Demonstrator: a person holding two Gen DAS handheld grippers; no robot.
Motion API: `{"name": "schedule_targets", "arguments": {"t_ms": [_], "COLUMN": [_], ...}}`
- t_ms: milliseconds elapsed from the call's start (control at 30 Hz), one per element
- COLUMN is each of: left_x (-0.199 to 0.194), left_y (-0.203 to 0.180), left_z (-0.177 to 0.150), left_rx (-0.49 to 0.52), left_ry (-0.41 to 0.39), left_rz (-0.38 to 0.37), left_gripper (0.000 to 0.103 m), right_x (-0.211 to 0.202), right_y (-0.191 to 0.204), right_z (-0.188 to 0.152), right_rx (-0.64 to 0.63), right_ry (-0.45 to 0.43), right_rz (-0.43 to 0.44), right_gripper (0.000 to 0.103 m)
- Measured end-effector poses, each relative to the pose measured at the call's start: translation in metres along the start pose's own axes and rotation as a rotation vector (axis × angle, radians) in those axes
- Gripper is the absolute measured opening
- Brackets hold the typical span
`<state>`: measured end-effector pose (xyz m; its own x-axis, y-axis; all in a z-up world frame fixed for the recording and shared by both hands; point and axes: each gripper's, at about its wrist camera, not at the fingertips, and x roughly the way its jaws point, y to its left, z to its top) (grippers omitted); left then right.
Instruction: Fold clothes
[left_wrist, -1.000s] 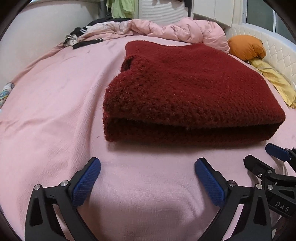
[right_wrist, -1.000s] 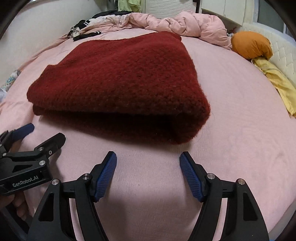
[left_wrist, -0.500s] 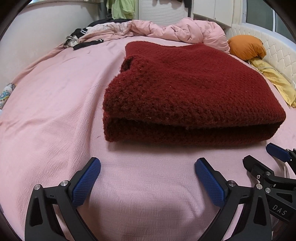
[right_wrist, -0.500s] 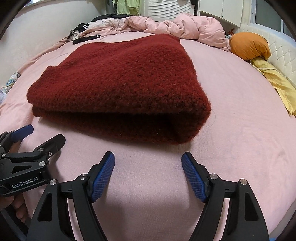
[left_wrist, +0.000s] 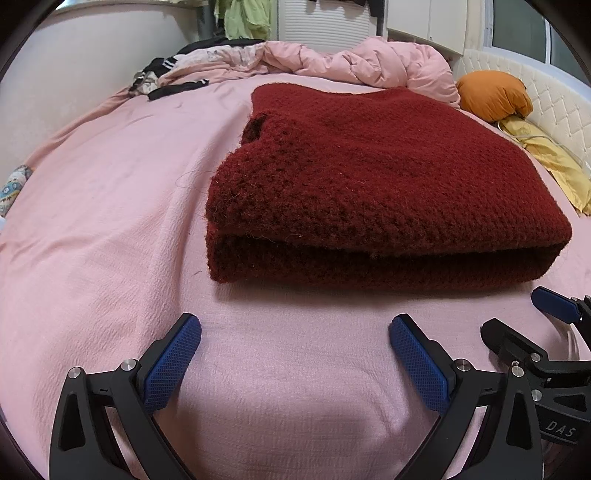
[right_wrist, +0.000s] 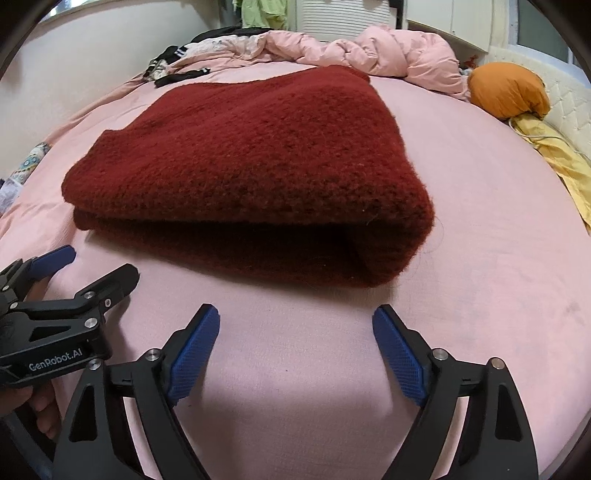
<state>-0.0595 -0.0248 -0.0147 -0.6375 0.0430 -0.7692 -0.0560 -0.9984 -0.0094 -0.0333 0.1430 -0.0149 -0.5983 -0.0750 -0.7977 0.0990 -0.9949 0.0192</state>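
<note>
Crimson knit sweater is lying folded on the pink bed, its long edge running across just ahead of both tools, left tool gaping empty, right tool just finishing widening, empty too.

The folded sweater lies on the bed sheet. Seen from the left wrist, the left gripper is near it at 6 o'clock, and the right gripper sits at 4 o'clock. A bunched quilt lies behind the sweater at 12 o'clock. A pillow is at 2 o'clock.
</note>
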Motion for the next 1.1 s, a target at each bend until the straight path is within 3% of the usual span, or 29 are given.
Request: {"name": "schedule_targets", "arguments": {"t_ms": [100, 200, 300, 467, 500, 533, 600, 633, 767, 900, 967, 1067, 1100], "left_x": [-0.001, -0.001, -0.002, -0.002, -0.002, -0.002, -0.004, -0.004, -0.005, -0.005, -0.004, -0.004, -0.004], "left_y": [0.001, 0.001, 0.0, -0.001, -0.001, -0.001, -0.004, -0.004, -0.003, -0.002, -0.002, -0.002, -0.002], "left_z": [0.0, -0.001, -0.002, -0.003, -0.003, -0.003, -0.006, -0.007, -0.007, -0.007, -0.007, -0.006, -0.006], "left_rx": [-0.008, -0.007, -0.005, -0.002, -0.002, -0.002, -0.005, -0.004, -0.003, 0.0, 0.002, 0.004, 0.005], "left_ry": [0.0, -0.003, -0.005, -0.009, -0.01, -0.01, -0.011, -0.009, -0.011, -0.013, -0.014, -0.015, -0.015], "left_rz": [-0.01, -0.011, -0.01, -0.008, -0.008, -0.008, -0.005, -0.005, -0.008, -0.007, -0.006, -0.005, -0.005], "left_gripper": [0.103, 0.103, 0.103, 0.103, 0.103, 0.103, 0.103, 0.103, 0.103, 0.103, 0.103, 0.103, 0.103], "right_x": [-0.008, -0.033, -0.053, -0.055, -0.048, -0.041, -0.004, 0.016, 0.01, -0.016, -0.003, 0.048, 0.051], "right_y": [-0.008, -0.035, -0.055, -0.042, -0.037, -0.032, -0.024, -0.02, -0.011, -0.022, -0.023, -0.023, -0.017], "right_z": [0.0, 0.006, 0.033, 0.089, 0.095, 0.099, 0.099, 0.098, 0.104, 0.131, 0.14, 0.14, 0.138], "right_rx": [0.008, 0.126, 0.189, 0.133, 0.122, 0.115, 0.107, 0.104, 0.066, 0.112, 0.126, 0.141, 0.093], "right_ry": [-0.014, -0.087, -0.166, -0.237, -0.229, -0.217, -0.068, 0.013, -0.016, -0.18, -0.141, 0.073, 0.062], "right_rz": [0.05, 0.103, 0.086, 0.078, 0.073, 0.068, 0.026, 0.004, -0.017, -0.004, 0.014, 0.014, -0.015], "right_gripper": [0.086, 0.086, 0.086, 0.086, 0.084, 0.074, 0.064, 0.064, 0.064, 0.064, 0.064, 0.065, 0.066]}}
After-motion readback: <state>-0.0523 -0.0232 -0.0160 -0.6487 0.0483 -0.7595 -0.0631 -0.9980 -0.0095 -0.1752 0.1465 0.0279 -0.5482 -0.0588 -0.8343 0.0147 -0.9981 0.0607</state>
